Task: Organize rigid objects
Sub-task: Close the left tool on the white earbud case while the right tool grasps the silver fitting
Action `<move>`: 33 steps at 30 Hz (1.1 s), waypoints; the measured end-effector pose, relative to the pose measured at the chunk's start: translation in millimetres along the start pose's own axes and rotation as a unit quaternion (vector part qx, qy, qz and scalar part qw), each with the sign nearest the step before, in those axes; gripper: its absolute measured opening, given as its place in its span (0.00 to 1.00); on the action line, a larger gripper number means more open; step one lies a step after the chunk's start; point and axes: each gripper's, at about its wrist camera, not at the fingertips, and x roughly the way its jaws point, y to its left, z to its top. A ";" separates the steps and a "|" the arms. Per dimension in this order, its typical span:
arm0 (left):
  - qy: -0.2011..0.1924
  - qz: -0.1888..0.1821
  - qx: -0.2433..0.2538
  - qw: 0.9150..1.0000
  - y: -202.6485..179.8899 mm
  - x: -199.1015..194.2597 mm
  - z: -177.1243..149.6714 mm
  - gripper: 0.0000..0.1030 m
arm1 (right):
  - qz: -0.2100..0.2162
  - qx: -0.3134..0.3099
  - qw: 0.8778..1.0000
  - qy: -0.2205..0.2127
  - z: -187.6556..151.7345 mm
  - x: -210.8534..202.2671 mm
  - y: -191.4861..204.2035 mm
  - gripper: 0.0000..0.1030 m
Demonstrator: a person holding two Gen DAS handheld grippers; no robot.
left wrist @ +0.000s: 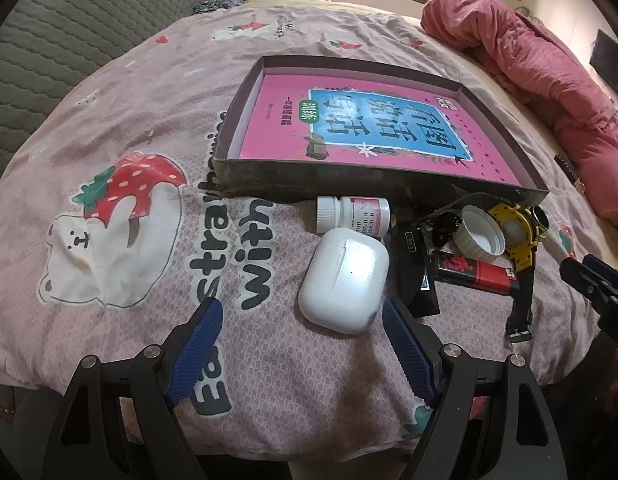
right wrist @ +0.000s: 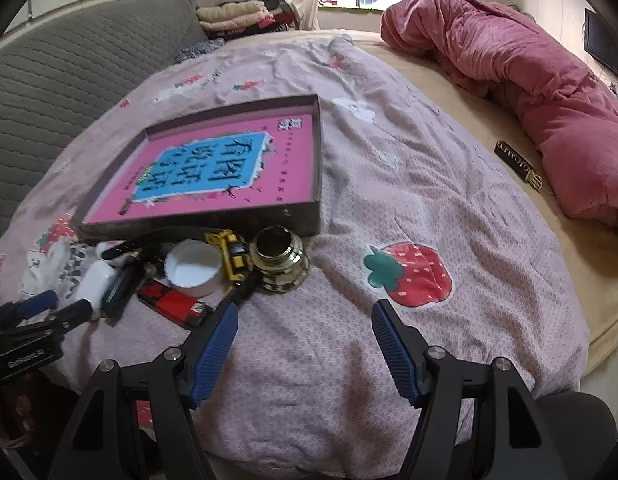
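Rigid objects here are a heap of small items lying loose on the bedspread (left wrist: 149, 128), bunched against the near wall of the shallow cardboard box (left wrist: 341, 184), and by the look of it none has been put away yet. That box sits in the middle of the bed and holds only a pink book (left wrist: 373, 128) lying flat on its floor; I judge it the likely place for the items, so the sorting seems barely begun. Largest of the loose things is the white earbud case (left wrist: 343, 280), nearest the bed's front edge, with the white pill bottle (left wrist: 353, 214) lying on its side just behind it, touching or nearly touching the box wall. Beside these lie a yellow watch (left wrist: 517, 236) with a dark strap, a brass fitting (right wrist: 279, 262) at the heap's right end, a white cap (left wrist: 479, 236) turned open side up, a red lighter (left wrist: 475, 274), and some dark pieces I cannot make out. The left gripper (left wrist: 303, 312) is spread wide with nothing between its blue pads, the earbud case lying just ahead of their tips. The right gripper (right wrist: 305, 316) is likewise wide open and empty, over bare bedspread near the front edge, right of the heap.
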 end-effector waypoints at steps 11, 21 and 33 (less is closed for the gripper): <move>0.008 0.000 0.011 1.000 -2.2 15.4 0.4 0.81 | -0.016 -0.015 1.000 0.017 6.6 28.6 -4.7 0.67; 0.006 0.002 0.017 1.000 -4.8 18.8 1.3 0.81 | -0.015 -0.068 0.998 0.004 16.1 46.7 6.0 0.67; 0.008 0.000 0.018 1.000 -5.3 24.0 3.4 0.81 | 0.022 -0.070 0.997 -0.001 24.1 59.4 11.0 0.57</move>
